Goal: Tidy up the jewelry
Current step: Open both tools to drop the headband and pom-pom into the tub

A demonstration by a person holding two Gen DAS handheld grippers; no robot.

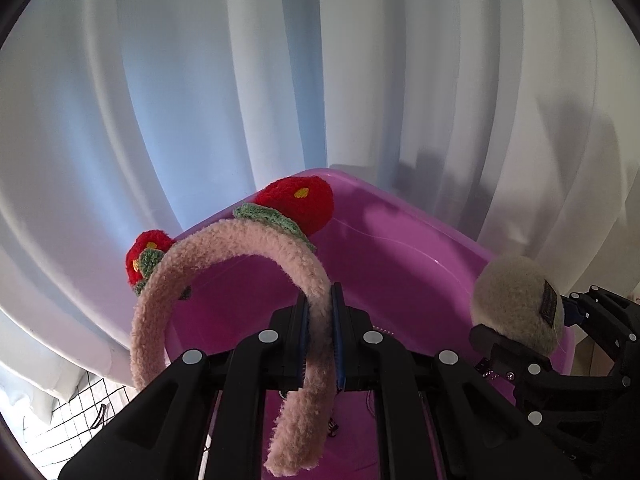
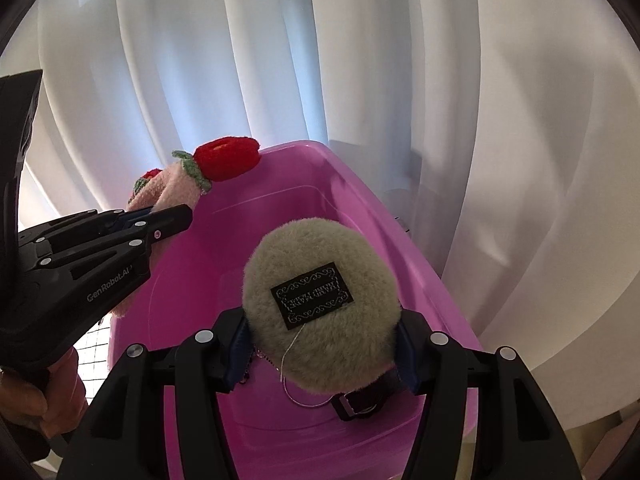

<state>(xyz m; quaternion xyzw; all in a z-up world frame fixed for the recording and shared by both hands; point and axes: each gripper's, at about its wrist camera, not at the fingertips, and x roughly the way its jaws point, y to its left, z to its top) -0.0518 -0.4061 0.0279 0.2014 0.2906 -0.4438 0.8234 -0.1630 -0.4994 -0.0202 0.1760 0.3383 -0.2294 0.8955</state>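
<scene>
The left claw (image 1: 320,334) is clamped on a fuzzy pink headband (image 1: 236,256), its two fingers pressed against one leg of the band just above that leg's loose end, which hangs down between the black finger arms. The band arches up and to the left from the grip, and two red knitted strawberries (image 1: 298,202) with green leaves sit on its top. Seen from the right wrist, the headband (image 2: 172,190) is held at the left rim of a purple plastic tub (image 2: 360,216), with the larger strawberry poking over the rim's edge. The right claw (image 2: 322,346) grips a round, beige, fluffy pom-pom (image 2: 320,312) between its blue-padded fingers (image 2: 238,344), its opening as wide as the ball. A black woven label with pale lettering is sewn on the side of the ball that faces the camera, a thin silvery thread loops down from it, and a dark strap with a small buckle hangs beneath. The pom-pom is held over the inside of the tub, above its floor and near the front wall. From the left wrist the same pom-pom (image 1: 518,300) shows at the right, over the tub's (image 1: 400,248) right rim. White pleated curtains (image 1: 280,80) fill the background, and a white cloth with a black grid (image 1: 76,420) shows at the lower left.
</scene>
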